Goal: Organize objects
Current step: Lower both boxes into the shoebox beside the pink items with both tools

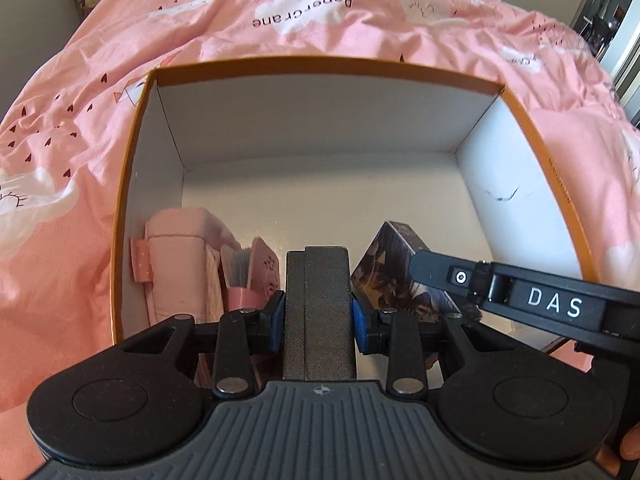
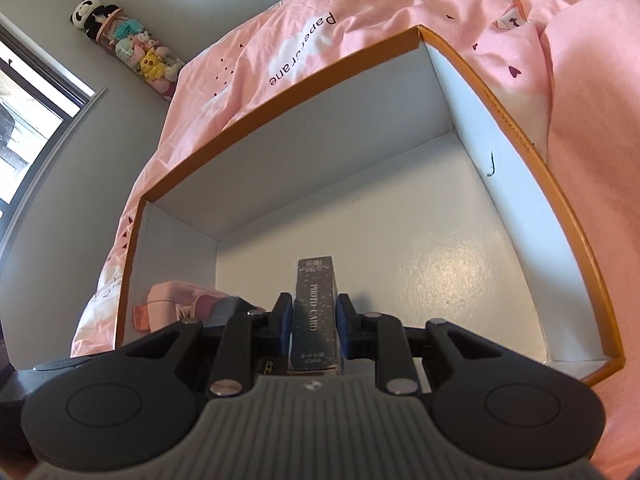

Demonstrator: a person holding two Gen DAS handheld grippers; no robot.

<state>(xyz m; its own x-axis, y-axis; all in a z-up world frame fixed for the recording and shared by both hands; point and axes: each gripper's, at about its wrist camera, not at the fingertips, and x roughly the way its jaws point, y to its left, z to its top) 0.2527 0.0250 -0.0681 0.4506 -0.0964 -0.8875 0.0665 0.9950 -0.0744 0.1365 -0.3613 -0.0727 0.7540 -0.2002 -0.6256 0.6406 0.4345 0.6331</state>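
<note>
A white cardboard box with an orange rim (image 1: 328, 65) (image 2: 280, 96) lies open on the bed. My left gripper (image 1: 319, 312) is shut on a flat dark grey textured case (image 1: 320, 276), held low inside the box. My right gripper (image 2: 314, 318) is shut on a dark box printed PHOTO CARD (image 2: 316, 280) (image 1: 396, 264), also down inside the box, just right of the left one. The right tool's black arm marked DAS (image 1: 552, 308) crosses the left wrist view. A pink pouch (image 1: 176, 272) (image 2: 168, 304) and a small pink card holder (image 1: 256, 272) stand against the box's left wall.
The box rests on a pink bedspread with cloud prints (image 1: 320, 12) (image 2: 580, 100). Its far and right floor (image 2: 440, 264) is bare white. A clear tube of plush toys (image 2: 132, 48) hangs on the grey wall beside a window (image 2: 24, 120).
</note>
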